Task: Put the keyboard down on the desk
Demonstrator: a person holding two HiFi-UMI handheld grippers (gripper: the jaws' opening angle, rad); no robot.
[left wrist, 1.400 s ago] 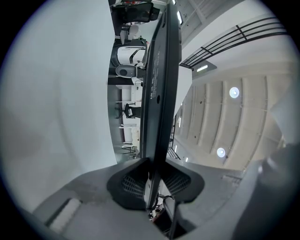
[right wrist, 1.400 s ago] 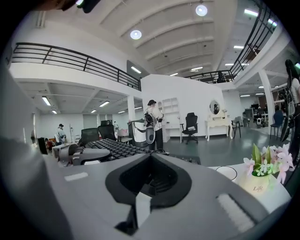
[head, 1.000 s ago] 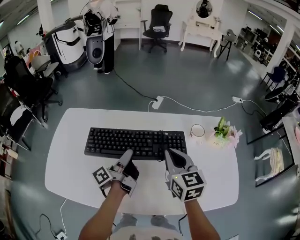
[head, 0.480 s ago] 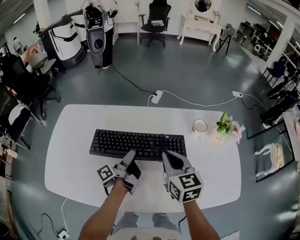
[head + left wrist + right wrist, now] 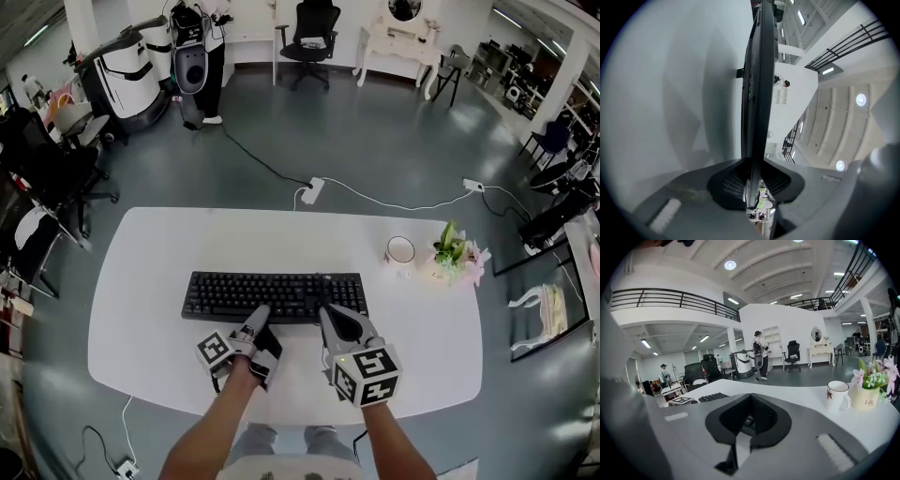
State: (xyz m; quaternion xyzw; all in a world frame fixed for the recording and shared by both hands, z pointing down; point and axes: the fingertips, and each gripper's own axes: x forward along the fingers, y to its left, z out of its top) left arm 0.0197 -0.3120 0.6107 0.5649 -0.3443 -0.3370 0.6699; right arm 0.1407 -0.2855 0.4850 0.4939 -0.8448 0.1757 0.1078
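A black keyboard [image 5: 272,292] lies lengthwise across the middle of the white desk [image 5: 150,253]. My left gripper [image 5: 261,317] is shut on its near edge left of centre. In the left gripper view the keyboard [image 5: 757,93] shows edge-on as a thin dark slab clamped in the gripper [image 5: 752,176], with the desk surface beside its underside. My right gripper [image 5: 330,316] grips the near edge right of centre. In the right gripper view, keys show in the gap of the gripper [image 5: 749,420]. Whether the keyboard rests on the desk or hangs just above it, I cannot tell.
A white mug [image 5: 400,251] and a small flower pot [image 5: 450,255] stand at the desk's far right. A power strip [image 5: 312,195] with cables lies on the floor beyond the desk. A person [image 5: 759,355] stands far back near an office chair [image 5: 314,33].
The keyboard and both grippers have come a little nearer the desk's front edge and slightly right. Both grips look unchanged.
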